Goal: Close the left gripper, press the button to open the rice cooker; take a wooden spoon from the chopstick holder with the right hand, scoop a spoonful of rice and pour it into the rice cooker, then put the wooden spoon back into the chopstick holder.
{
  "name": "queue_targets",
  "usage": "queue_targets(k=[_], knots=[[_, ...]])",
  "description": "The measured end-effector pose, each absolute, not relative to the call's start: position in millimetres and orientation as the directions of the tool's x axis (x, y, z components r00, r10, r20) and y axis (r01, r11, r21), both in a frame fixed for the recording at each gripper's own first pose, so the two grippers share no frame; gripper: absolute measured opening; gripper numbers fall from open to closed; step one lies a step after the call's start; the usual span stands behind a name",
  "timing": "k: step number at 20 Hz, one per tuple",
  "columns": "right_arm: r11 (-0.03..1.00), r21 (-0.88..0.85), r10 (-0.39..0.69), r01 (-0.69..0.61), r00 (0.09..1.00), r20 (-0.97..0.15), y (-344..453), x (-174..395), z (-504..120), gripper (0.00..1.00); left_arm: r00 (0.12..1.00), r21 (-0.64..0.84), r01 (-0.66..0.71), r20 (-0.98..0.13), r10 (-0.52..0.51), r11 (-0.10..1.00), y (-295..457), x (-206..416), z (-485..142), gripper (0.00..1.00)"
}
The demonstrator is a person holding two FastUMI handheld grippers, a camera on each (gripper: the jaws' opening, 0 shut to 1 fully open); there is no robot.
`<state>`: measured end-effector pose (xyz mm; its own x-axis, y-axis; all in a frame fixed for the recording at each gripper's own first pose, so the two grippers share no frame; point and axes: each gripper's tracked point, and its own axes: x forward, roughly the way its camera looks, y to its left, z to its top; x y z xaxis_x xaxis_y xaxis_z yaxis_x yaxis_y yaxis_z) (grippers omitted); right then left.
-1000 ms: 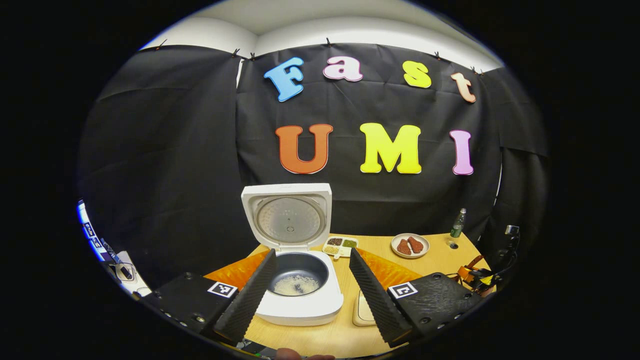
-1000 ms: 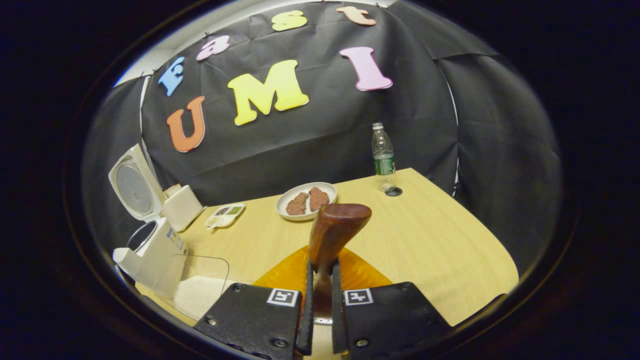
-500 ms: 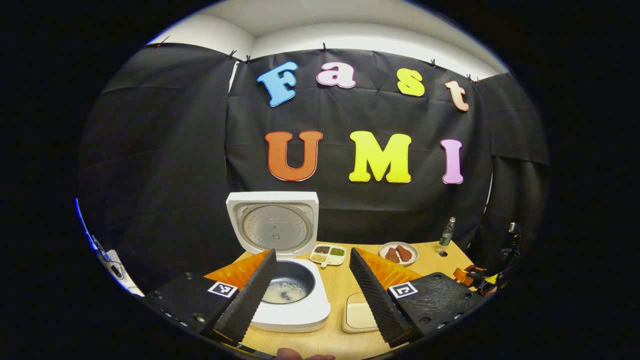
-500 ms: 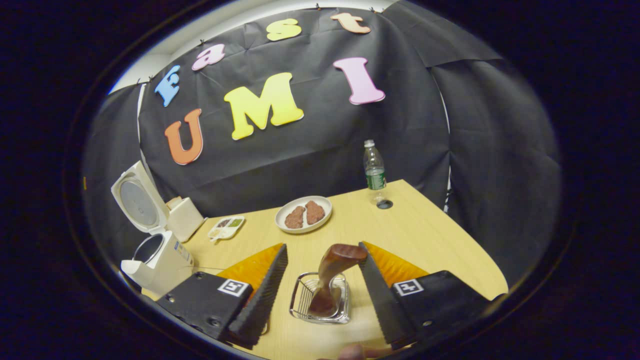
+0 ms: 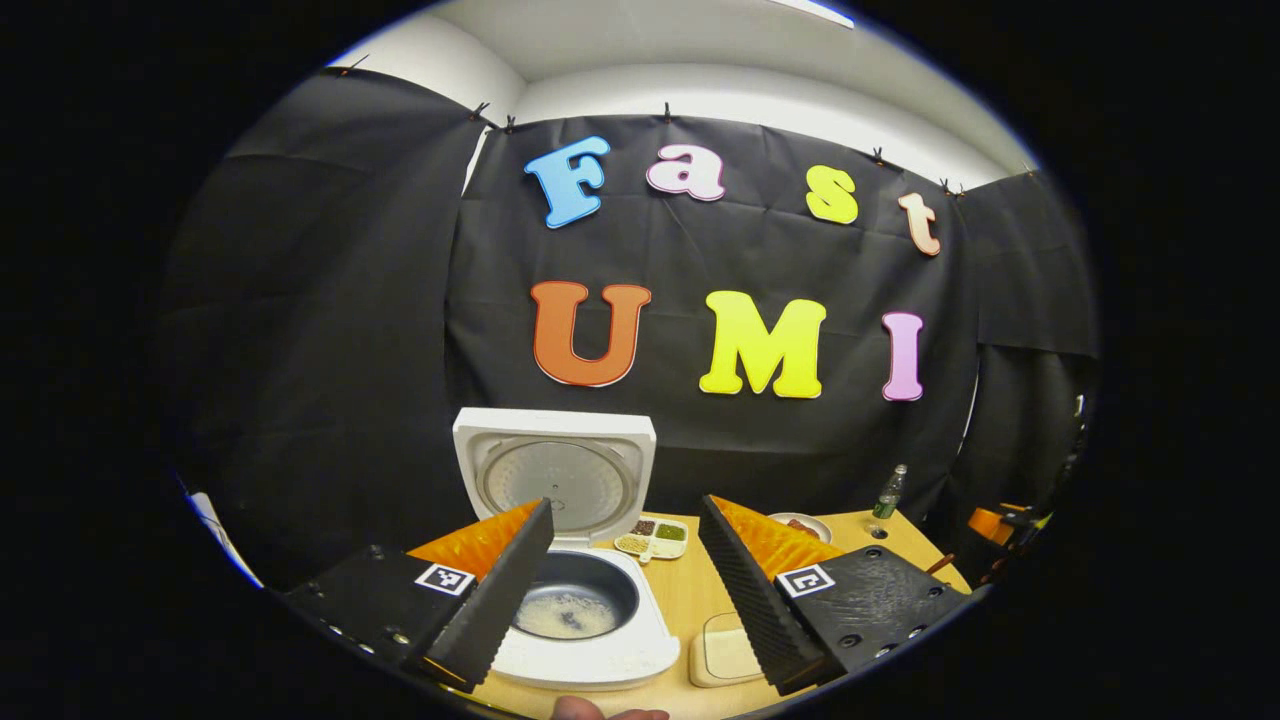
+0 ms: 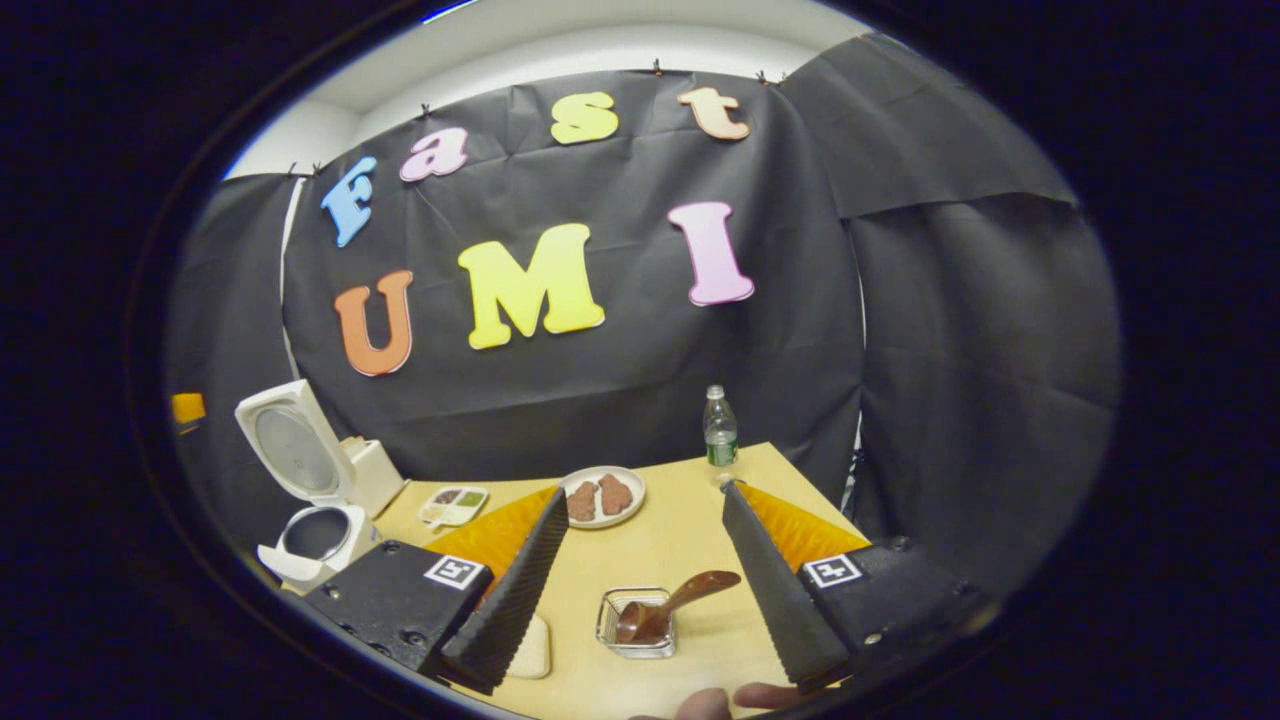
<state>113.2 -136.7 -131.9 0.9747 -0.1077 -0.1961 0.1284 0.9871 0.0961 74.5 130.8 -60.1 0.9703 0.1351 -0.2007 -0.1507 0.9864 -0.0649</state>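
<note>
The desk (image 6: 790, 470) carries everything, and the largest thing on it is the rice cooker (image 5: 585, 610), standing with its lid (image 5: 555, 475) swung fully up and a thin layer of rice in the dark inner pot, straight ahead of the left tongs (image 5: 625, 590); those stand wide apart and hold nothing. In the right gripper view the same cooker sits far off at the left edge, well apart from the right tongs (image 6: 650, 585), which are also spread wide and empty. Between their fingers, and a little forward on the desk, sits the chopstick holder (image 6: 637, 628), a small wire basket, with the wooden spoon (image 6: 675, 605) back inside it: bowl end down, handle leaning up and toward the right finger. The right hand is plainly the nearer one to it. Half a second ago the spoon stood closer and larger between the open fingers; a second ago they were clamped on its handle. Now the tongs have drawn back and up, so the task looks finished.
</note>
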Motion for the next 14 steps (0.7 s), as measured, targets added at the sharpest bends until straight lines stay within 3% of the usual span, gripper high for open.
queue_targets(k=[8, 14], knots=[[0.970, 0.052, -0.230, 0.237, 0.966, -0.115, -132, 61, -70, 0.99, 0.977, -0.039, -0.170, -0.135, 0.164, 0.985, 189, 147, -23, 0.94], [0.946, 0.001, -0.324, 0.325, 0.943, -0.078, -137, 18, -52, 1.00, 0.969, -0.041, -0.182, -0.176, 0.172, 0.983, 222, 213, -37, 0.94]])
